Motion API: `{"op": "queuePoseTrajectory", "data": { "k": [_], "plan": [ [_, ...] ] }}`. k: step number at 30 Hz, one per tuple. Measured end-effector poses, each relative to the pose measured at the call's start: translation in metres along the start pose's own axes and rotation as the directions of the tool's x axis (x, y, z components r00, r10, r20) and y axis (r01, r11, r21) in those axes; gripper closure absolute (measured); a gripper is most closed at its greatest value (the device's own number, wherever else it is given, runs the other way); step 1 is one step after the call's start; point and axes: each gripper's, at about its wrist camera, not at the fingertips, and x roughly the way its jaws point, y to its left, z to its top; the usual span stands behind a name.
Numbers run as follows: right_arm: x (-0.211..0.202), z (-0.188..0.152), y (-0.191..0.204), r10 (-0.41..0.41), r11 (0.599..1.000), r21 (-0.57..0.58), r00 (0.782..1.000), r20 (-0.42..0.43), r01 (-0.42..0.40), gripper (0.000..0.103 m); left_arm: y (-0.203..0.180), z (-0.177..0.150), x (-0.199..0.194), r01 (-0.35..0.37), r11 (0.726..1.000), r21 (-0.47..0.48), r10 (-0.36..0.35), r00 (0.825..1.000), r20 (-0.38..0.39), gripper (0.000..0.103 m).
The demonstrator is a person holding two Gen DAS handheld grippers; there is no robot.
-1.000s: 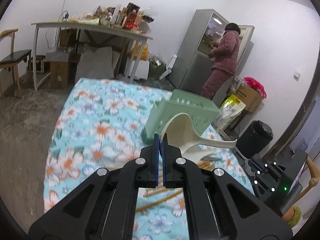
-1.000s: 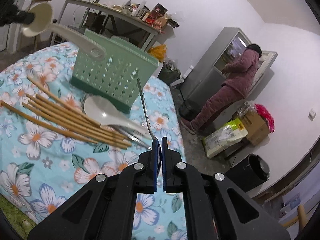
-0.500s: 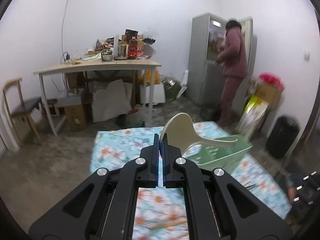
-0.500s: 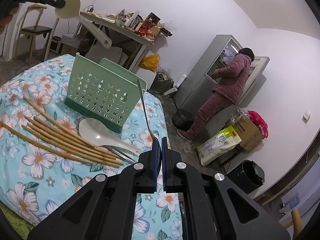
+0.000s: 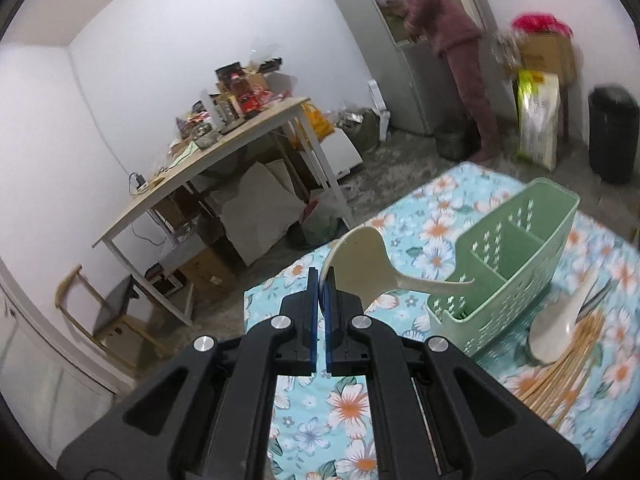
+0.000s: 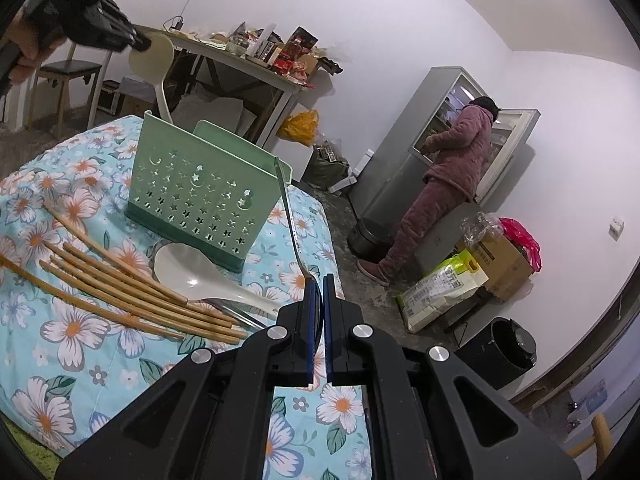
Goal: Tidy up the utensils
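My left gripper [image 5: 319, 280] is shut on the bowl edge of a cream ladle [image 5: 360, 270], held above the table with its handle pointing into the green utensil holder [image 5: 516, 264]. From the right wrist view the ladle [image 6: 154, 60] hangs handle-down over the holder [image 6: 200, 192]. My right gripper [image 6: 319, 284] is shut on a metal spoon [image 6: 290, 216], handle sticking up beside the holder's right end. Several wooden chopsticks [image 6: 132, 292], a white ladle [image 6: 200, 276] and more metal utensils [image 6: 236, 314] lie on the floral cloth in front of the holder.
The floral tablecloth [image 6: 60, 336] covers the low table. A cluttered desk [image 5: 224, 140] and chair [image 5: 108, 312] stand behind. A person [image 6: 444, 184] stands at an open fridge. A black bin [image 6: 504, 344] and boxes [image 6: 500, 260] sit on the floor at right.
My left gripper swung and tilted, lowering the cream ladle so its handle points down into the green holder. My right gripper stayed shut on the metal spoon and shifted little.
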Motion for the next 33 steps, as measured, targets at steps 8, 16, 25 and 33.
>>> {"op": "queuePoseTrajectory", "data": {
  "k": [8,16,25,33],
  "plan": [
    [0.006,0.001,-0.002,0.0,1.0,0.003,1.0,0.004,0.0,0.099,-0.012,0.007,0.031,0.099,0.995,-0.033,-0.101,0.992,-0.072,0.096],
    [0.009,0.003,-0.002,-0.008,1.0,-0.004,1.0,0.008,0.008,0.099,-0.003,0.007,0.03,0.224,0.953,-0.202,-0.223,0.974,0.031,0.06],
    [0.009,0.017,-0.009,-0.077,0.994,-0.07,0.996,0.055,0.081,0.099,0.011,-0.005,-0.003,0.241,0.918,-0.315,-0.211,0.969,0.127,0.034],
    [0.023,0.038,-0.009,-0.131,0.94,-0.298,0.981,0.143,0.169,0.099,0.032,-0.05,-0.037,0.243,0.861,-0.447,-0.192,0.969,0.156,0.032]
  ]
}}
